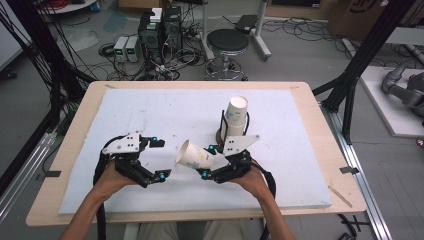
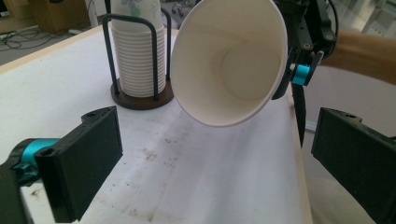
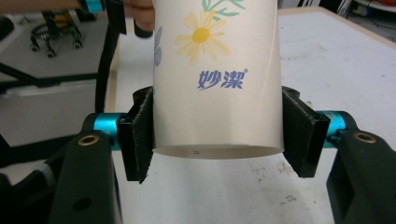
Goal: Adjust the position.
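My right gripper [image 1: 208, 161] is shut on a white paper cup [image 1: 195, 157] printed with flowers, gripping it near its base. The cup lies sideways above the white mat [image 1: 150, 110], its mouth turned to the left. In the right gripper view the two pads [image 3: 140, 135] press on both sides of the cup [image 3: 217, 79]. My left gripper [image 1: 161, 159] stands open just left of the cup's mouth, apart from it. In the left gripper view the open jaws [image 2: 219, 158] frame the cup's empty inside [image 2: 229, 60]. A stack of matching cups [image 1: 235, 117] stands upright in a dark wire holder [image 2: 140, 95] behind.
The mat covers most of the wooden table [image 1: 320, 150]. Beyond the far edge are a round stool [image 1: 227, 42], computer cases [image 1: 160, 30] and loose cables on the floor. Black frame posts [image 1: 360, 60] rise at both sides of the table.
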### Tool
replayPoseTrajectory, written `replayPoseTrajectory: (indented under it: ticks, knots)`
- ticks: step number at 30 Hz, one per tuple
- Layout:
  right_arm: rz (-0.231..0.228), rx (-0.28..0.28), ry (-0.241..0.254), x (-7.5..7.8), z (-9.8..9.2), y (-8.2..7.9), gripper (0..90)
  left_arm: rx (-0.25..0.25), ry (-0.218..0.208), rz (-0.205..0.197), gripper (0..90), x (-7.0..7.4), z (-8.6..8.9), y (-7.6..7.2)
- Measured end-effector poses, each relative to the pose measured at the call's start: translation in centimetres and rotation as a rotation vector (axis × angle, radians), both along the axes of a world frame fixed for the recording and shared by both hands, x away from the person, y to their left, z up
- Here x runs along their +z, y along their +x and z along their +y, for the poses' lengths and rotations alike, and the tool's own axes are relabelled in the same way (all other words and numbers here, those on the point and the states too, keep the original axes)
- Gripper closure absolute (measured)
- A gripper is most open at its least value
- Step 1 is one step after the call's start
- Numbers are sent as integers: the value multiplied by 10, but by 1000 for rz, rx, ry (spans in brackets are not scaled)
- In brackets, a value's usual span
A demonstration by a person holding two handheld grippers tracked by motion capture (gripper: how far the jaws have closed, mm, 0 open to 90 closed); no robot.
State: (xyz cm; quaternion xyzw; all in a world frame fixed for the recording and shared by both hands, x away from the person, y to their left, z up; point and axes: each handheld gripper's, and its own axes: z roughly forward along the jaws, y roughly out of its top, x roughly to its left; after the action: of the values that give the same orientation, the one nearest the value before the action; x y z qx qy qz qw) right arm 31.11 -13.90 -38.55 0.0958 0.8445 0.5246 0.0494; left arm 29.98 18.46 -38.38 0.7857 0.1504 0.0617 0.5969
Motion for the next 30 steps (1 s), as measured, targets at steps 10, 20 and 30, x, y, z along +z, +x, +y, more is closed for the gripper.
replayPoseTrajectory:
  ticks: [10,20,30]
  knots:
    - [3,17,101,-8,-5,-1,365,-6,-65,-1,18,-11,0,2]
    - [0,31,115,-10,-4,-2,365,-35,-98,10,18,-14,-8,6]
    - [-6,51,130,-9,-4,-3,366,-95,-116,10,67,-16,-24,9]
